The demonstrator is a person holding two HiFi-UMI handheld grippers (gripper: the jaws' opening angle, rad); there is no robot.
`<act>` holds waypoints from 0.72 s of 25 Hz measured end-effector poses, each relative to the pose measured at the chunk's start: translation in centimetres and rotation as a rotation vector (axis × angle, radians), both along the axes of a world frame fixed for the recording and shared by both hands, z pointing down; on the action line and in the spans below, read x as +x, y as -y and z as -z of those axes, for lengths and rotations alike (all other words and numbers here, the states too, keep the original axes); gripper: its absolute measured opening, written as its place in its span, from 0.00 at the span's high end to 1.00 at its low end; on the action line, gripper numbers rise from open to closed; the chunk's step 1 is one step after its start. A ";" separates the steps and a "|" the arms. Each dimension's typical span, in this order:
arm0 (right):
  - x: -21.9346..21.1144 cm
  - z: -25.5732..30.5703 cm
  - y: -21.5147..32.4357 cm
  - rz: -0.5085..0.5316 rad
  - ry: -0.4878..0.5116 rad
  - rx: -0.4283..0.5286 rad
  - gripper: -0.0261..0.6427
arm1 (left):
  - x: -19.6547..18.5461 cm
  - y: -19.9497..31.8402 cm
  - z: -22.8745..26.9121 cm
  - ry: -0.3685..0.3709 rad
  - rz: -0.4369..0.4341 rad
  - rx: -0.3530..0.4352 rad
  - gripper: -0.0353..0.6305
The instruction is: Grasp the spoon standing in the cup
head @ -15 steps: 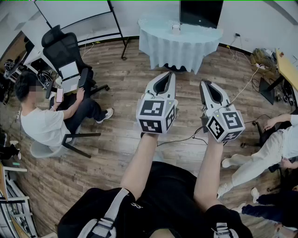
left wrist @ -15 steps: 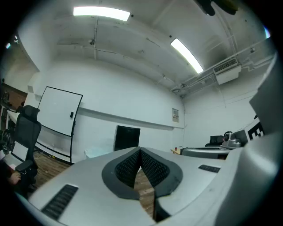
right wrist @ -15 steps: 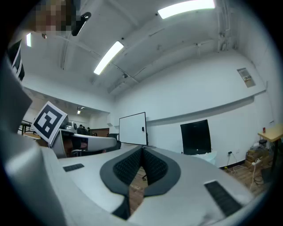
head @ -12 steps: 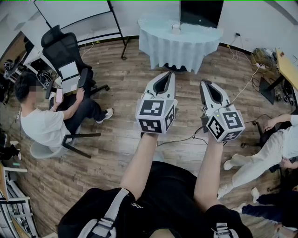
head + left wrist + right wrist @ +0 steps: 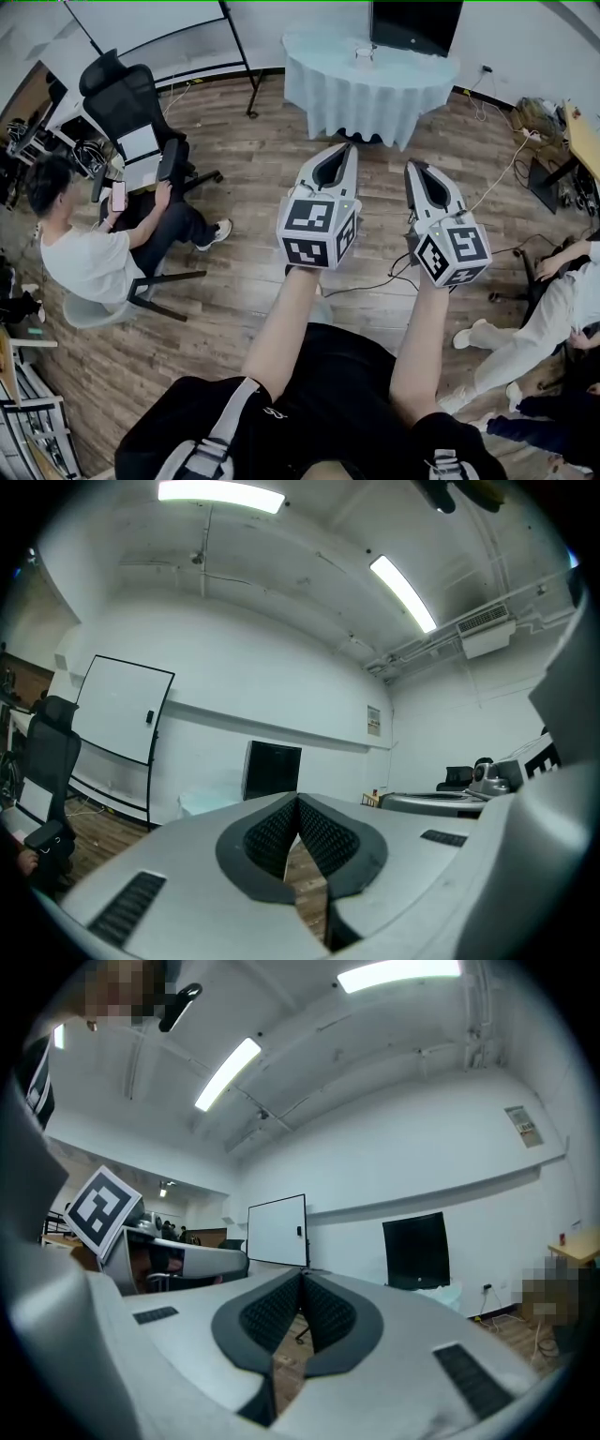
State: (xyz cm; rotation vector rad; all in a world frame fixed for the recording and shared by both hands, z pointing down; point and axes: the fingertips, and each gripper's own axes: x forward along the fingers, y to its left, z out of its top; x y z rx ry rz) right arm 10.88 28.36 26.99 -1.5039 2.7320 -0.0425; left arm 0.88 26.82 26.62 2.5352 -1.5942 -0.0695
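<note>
While level over the wood floor [image 5: 246,131], left tongs [image 5: 341,148] and right tongs [image 5: 413,165] both closed and empty.

table [image 5: 370,82]: round, pale cloth, straight ahead of the jaws, well apart
screen [image 5: 415,23]: dark, behind the table at the wall
whiteboard [image 5: 150,28]: on a stand, ahead and left of the jaws
chair [image 5: 127,103]: black office type, left of the jaws
person [image 5: 89,258]: seated far left, phone [image 5: 119,194] in hand
second person [image 5: 553,305]: seated right of the jaws, pale trousers
floor [image 5: 244,253]: wood planks
cable [image 5: 361,284]: black, on the floor below the jaws
strip lights [image 5: 403,592]: on, overhead
</note>
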 end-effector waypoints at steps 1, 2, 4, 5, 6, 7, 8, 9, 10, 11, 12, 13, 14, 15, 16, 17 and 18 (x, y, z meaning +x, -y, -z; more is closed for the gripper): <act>-0.5 -0.1 0.6 0.002 -0.002 0.001 0.95 | -0.4 0.7 -0.2 0.002 0.000 -0.005 0.94; -1.0 -0.2 1.3 0.003 0.004 0.002 0.95 | -0.8 1.4 -0.4 0.003 0.001 -0.010 0.94; -1.8 -0.4 2.8 0.001 0.025 0.000 0.95 | -1.7 3.0 -0.8 0.005 0.003 -0.021 0.94; -2.2 -0.6 3.6 -0.002 0.034 -0.005 0.95 | -2.2 3.9 -1.1 0.005 0.004 -0.027 0.94; -2.6 -0.8 4.4 -0.005 0.043 -0.012 0.95 | -2.8 4.7 -1.4 0.006 0.006 -0.036 0.94; -3.0 -1.1 5.2 -0.009 0.051 -0.020 0.95 | -3.3 5.5 -1.8 0.007 0.006 -0.048 0.94; -3.4 -1.4 6.0 -0.014 0.058 -0.027 0.95 | -3.8 6.2 -2.2 0.010 0.006 -0.059 0.94; -3.8 -1.6 6.8 -0.020 0.065 -0.032 0.95 | -4.4 7.0 -2.5 0.013 0.005 -0.069 0.94; -4.3 -1.7 7.7 -0.024 0.072 -0.035 0.95 | -4.9 7.8 -2.6 0.016 0.004 -0.074 0.94; -4.8 -1.8 8.7 -0.028 0.078 -0.036 0.95 | -5.4 8.7 -2.6 0.019 0.003 -0.077 0.94; -5.4 -1.7 9.5 -0.031 0.083 -0.035 0.95 | -6.0 9.5 -2.6 0.022 0.002 -0.077 0.94; -6.0 -1.7 10.3 -0.033 0.085 -0.034 0.95 | -6.7 10.3 -2.5 0.023 0.002 -0.077 0.94; -6.7 -1.7 11.0 -0.035 0.087 -0.033 0.95 | -7.4 11.0 -2.5 0.022 0.003 -0.078 0.94; -7.4 -1.7 11.6 -0.036 0.088 -0.033 0.95 | -8.1 11.7 -2.6 0.020 0.003 -0.079 0.94; -8.1 -1.7 12.2 -0.037 0.087 -0.033 0.95 | -8.7 12.3 -2.7 0.017 0.003 -0.080 0.94; -8.7 -1.7 12.7 -0.039 0.085 -0.032 0.95 | -9.3 12.8 -2.7 0.013 0.001 -0.080 0.94; -9.2 -1.6 13.1 -0.042 0.082 -0.031 0.95 | -9.8 13.3 -2.6 0.008 -0.002 -0.079 0.94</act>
